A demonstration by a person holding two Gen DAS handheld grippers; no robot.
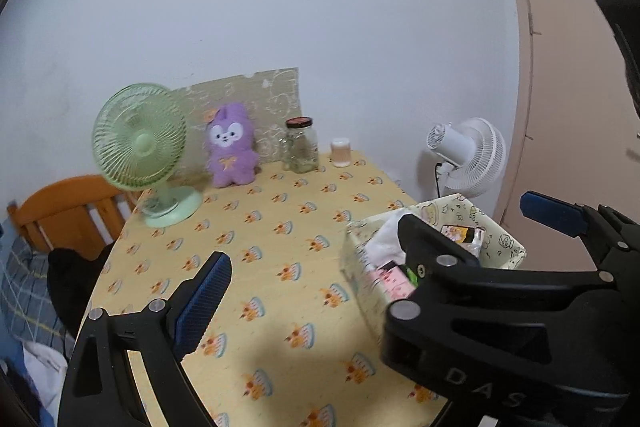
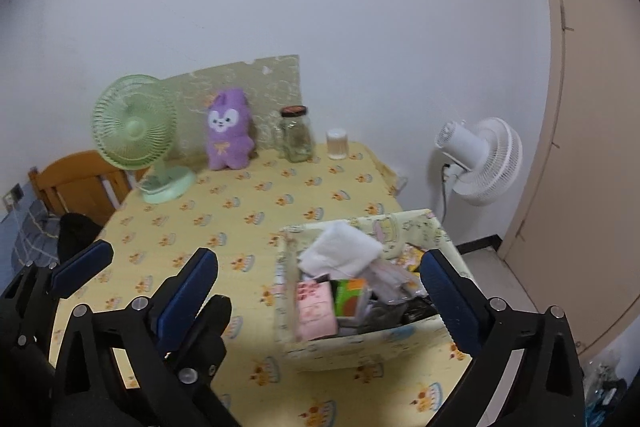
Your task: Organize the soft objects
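A purple plush toy (image 1: 231, 147) (image 2: 229, 127) sits upright at the back of the yellow patterned table (image 1: 280, 227) (image 2: 240, 211), against a card on the wall. At the table's right edge, a patterned open box (image 1: 500, 239) (image 2: 360, 347) holds a folded white cloth (image 1: 386, 241) (image 2: 340, 251), a pink packet (image 2: 316, 311) and other small packs. My left gripper (image 1: 374, 231) (image 2: 162, 275) is open and empty above the near table. Beside it my right gripper (image 2: 320, 257) hangs open over the box, with nothing in its jaws. Its left finger (image 1: 424, 251) reaches between the left gripper's fingers.
A green desk fan (image 1: 140, 147) (image 2: 134, 125) stands back left. A glass jar (image 1: 300, 147) (image 2: 296, 137) and a small cup (image 1: 341, 151) (image 2: 337, 143) are back right. A white floor fan (image 1: 468, 157) (image 2: 484, 161) stands right of the table, and a wooden chair (image 1: 68, 211) left.
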